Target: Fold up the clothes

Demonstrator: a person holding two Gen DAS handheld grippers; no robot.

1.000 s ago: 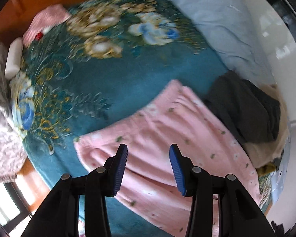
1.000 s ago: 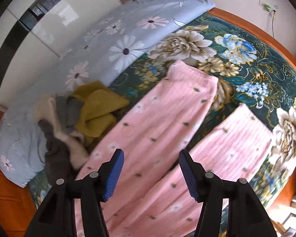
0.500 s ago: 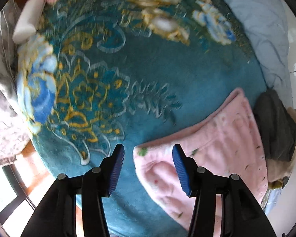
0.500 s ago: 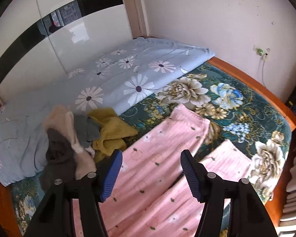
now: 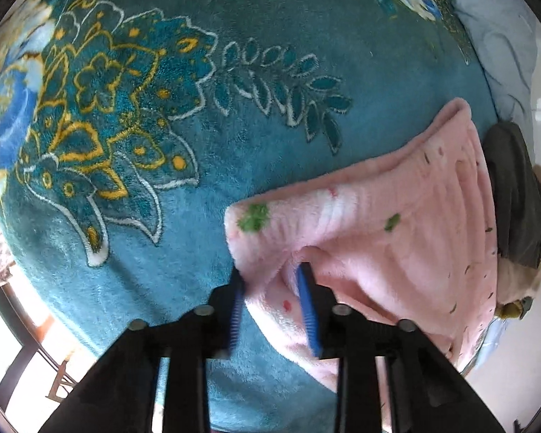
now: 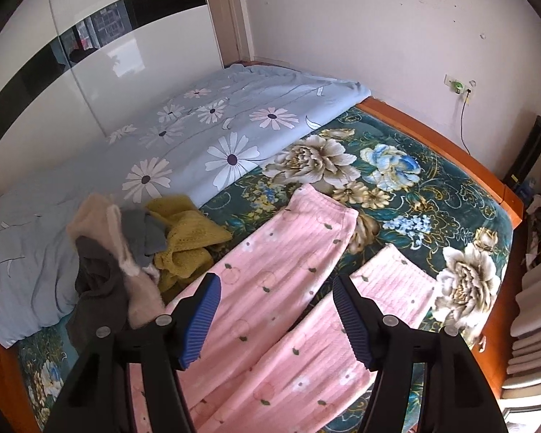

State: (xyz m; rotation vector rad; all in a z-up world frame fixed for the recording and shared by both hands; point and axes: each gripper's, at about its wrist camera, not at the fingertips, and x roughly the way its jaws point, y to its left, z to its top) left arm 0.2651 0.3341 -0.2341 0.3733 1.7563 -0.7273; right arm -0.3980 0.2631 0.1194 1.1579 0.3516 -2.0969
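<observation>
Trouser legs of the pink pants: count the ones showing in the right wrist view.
2. One trouser leg lies beside the clothes pile; the other lies nearer the bed's wooden edge. Neither appears hidden.

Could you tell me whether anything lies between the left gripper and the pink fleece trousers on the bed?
Nothing visible does: the left gripper is closing, with the corner of the pink fleece trousers already bunched between its blue pads on the teal floral blanket.

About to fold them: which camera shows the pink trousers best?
The right wrist view: pink trousers lie flat on the floral blanket, both legs spread. The left wrist view shows only one bunched corner, with the left tongs closing on it.
</observation>
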